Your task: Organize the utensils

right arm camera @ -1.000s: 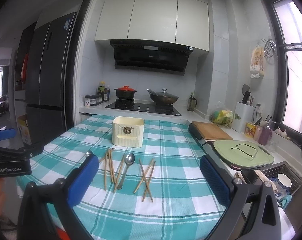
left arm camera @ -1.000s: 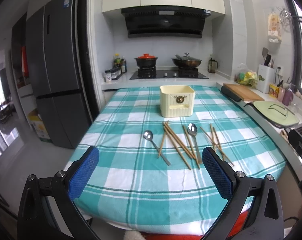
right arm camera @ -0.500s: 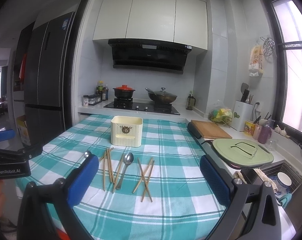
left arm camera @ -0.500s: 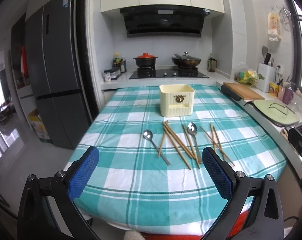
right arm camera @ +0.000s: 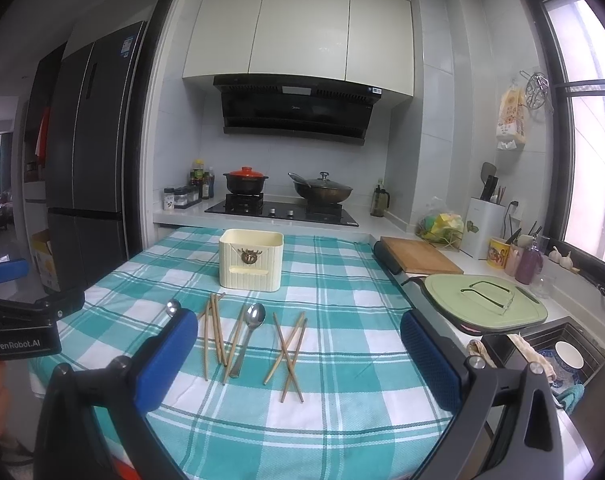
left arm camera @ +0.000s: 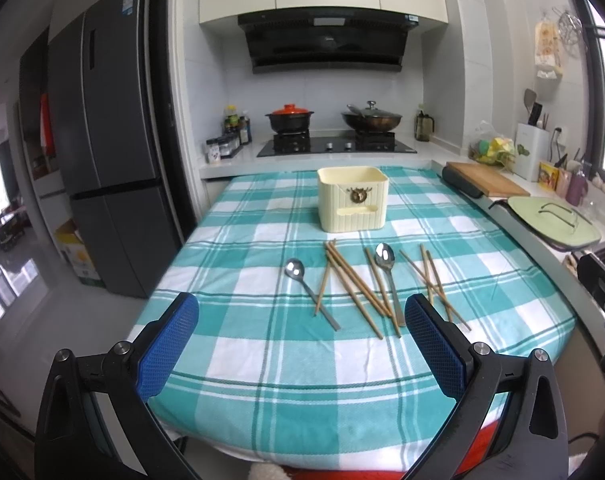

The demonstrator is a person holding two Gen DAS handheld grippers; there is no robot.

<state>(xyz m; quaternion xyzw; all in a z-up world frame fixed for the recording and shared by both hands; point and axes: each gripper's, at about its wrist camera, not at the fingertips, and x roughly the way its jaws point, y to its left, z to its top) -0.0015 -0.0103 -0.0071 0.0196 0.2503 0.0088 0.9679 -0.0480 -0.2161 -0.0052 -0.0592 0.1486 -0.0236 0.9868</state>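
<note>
While both sets of jaws stand wide apart with nothing between them, the utensils lie loose on the checked cloth of the worktop [left arm camera: 230,344]. The left gripper [left arm camera: 302,344] hangs over the near edge of the worktop. Ahead of its jaws, roughly centred between the two blue pads, lie a spoon [left arm camera: 308,288] toward the left pad, a spread of wooden chopsticks [left arm camera: 352,286] in the middle, and a second spoon [left arm camera: 388,276] toward the right pad. A further crossed bunch of chopsticks [left arm camera: 434,284] sits just beyond the right pad. Farther ahead, well past the utensils, stands the cream utensil holder [left arm camera: 352,200], upright and open at the top.

The right gripper [right arm camera: 294,364] is also held at the near edge of the worktop. Between its pads and just ahead lie the second spoon [right arm camera: 250,332] and the chopsticks [right arm camera: 290,352]; the first spoon's bowl [right arm camera: 173,307] shows just above the left pad. The cream utensil holder [right arm camera: 250,262] stands beyond them, toward the left pad. The left gripper's body [right arm camera: 22,320] shows at the left edge of this view.
</note>
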